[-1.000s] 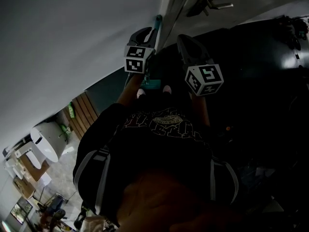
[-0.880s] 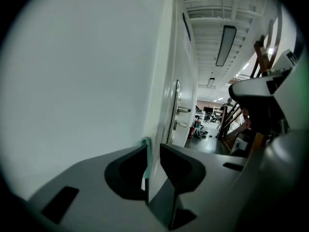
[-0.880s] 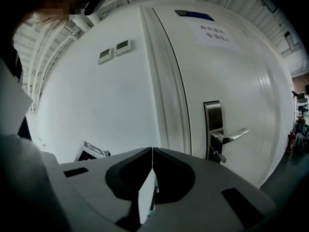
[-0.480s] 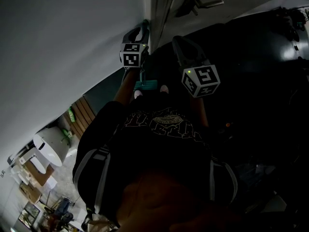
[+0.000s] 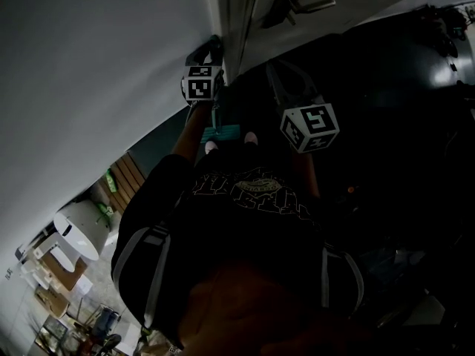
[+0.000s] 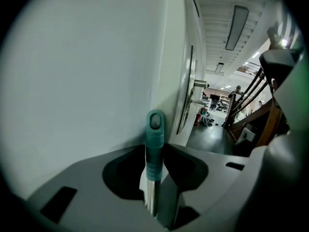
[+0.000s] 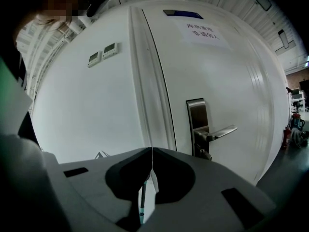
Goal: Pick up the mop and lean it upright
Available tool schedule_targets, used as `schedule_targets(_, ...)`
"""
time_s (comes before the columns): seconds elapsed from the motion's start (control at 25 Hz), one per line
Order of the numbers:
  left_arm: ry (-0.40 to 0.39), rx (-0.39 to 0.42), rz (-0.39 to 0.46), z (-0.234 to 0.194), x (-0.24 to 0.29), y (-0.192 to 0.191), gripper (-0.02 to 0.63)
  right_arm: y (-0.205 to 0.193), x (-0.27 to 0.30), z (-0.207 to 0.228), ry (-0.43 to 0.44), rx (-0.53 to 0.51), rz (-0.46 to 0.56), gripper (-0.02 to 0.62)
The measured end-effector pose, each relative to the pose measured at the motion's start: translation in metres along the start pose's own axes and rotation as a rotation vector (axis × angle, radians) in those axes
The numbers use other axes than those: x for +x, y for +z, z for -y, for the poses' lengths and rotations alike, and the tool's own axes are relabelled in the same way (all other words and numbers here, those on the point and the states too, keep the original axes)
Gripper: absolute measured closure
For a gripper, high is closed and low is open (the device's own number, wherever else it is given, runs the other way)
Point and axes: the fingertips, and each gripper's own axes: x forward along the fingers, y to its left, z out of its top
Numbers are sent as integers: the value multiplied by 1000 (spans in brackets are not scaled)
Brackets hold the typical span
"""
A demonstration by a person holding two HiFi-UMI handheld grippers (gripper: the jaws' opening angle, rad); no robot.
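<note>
Mop handle (image 6: 155,129), likely light, stiff and slick, stands beside the wall (image 6: 87,81) between the left gripper (image 6: 155,153)'s opening jaws; right gripper (image 7: 152,151) closed; grip mid-shaft.

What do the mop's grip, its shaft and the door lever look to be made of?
Mop grip: teal, matte, moulded in ringed steps with a hanging hole at the tip, so most likely plastic.
Shaft: pale and smooth with bright streaks; possibly metal, bare or painted, but too dim to be sure.
Door lever: silvery with a soft sheen, apparently brushed metal.
</note>
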Motion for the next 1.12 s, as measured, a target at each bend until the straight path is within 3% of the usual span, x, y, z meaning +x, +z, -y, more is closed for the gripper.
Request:
schedule_targets(0.44,3,13,16,12,-17,-5,457,-2,-5,-3,20,-6,3,575)
schedule_targets(1.12,16,26,108,48,-100,-28,457,-17,-7,-47,137,-16,-9,575)
